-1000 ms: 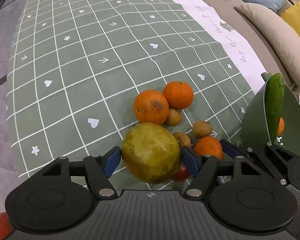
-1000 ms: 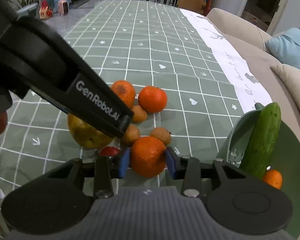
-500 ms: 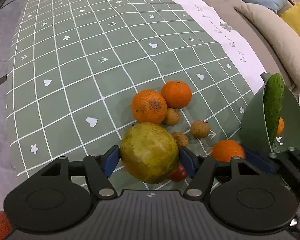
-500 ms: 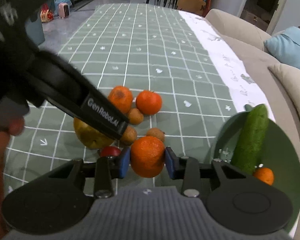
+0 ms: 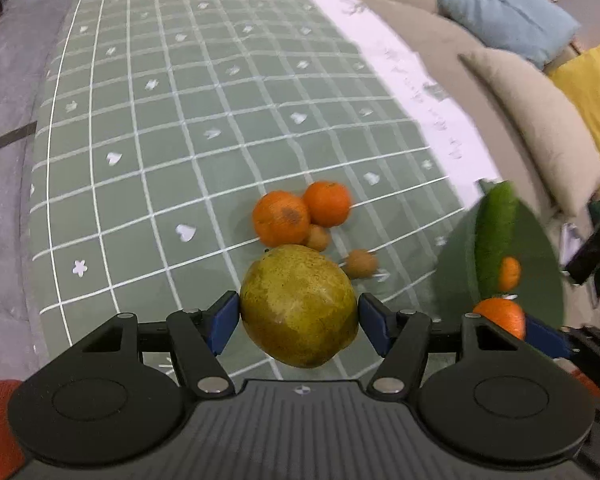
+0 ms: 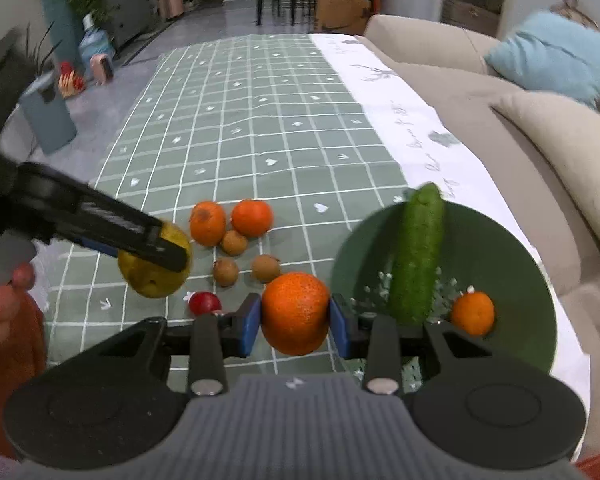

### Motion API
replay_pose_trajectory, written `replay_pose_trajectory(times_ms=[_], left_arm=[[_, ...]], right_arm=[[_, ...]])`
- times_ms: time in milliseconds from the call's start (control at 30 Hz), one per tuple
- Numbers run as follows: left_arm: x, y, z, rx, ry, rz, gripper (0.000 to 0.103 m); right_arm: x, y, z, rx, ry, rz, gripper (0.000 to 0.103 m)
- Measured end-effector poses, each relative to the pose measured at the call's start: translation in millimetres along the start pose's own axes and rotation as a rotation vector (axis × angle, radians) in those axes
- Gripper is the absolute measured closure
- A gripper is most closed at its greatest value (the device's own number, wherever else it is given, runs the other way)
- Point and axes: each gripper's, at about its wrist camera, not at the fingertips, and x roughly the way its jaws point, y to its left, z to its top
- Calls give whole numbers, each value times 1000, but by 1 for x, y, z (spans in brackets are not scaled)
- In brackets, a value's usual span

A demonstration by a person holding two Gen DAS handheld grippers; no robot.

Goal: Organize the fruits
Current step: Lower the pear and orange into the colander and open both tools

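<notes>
Over green checked tablecloth (image 6: 236, 128) beside beige sofa (image 6: 540, 152), left jaws gripping pear (image 5: 299, 306), right jaws orange (image 6: 295, 313).

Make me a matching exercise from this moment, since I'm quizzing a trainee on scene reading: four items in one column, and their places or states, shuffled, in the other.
Items
1. pear
2. large orange
3. cucumber
4. red fruit

Places or states
A. leaning in the green bowl
B. lying on the checked tablecloth
C. clamped in the left tongs
D. clamped in the right tongs

Pairs: 1-C, 2-D, 3-A, 4-B
</notes>
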Motion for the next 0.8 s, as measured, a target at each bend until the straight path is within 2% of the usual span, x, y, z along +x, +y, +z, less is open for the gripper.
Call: replay_pose_trajectory(times_ms=[200, 467, 600, 800], left_arm=[[-30, -38, 8, 80, -44, -42, 28], [-41, -97, 12, 236, -32, -103, 28], [-31, -127, 11, 308, 5, -120, 28], [-9, -167, 4, 418, 67, -143, 28]], right_arm=[[-19, -30, -1, 74, -35, -12, 70], [-46, -72, -8, 142, -69, -40, 70], [-49, -93, -15, 144, -44, -44, 70], [-38, -117, -18, 136, 40, -28, 70]])
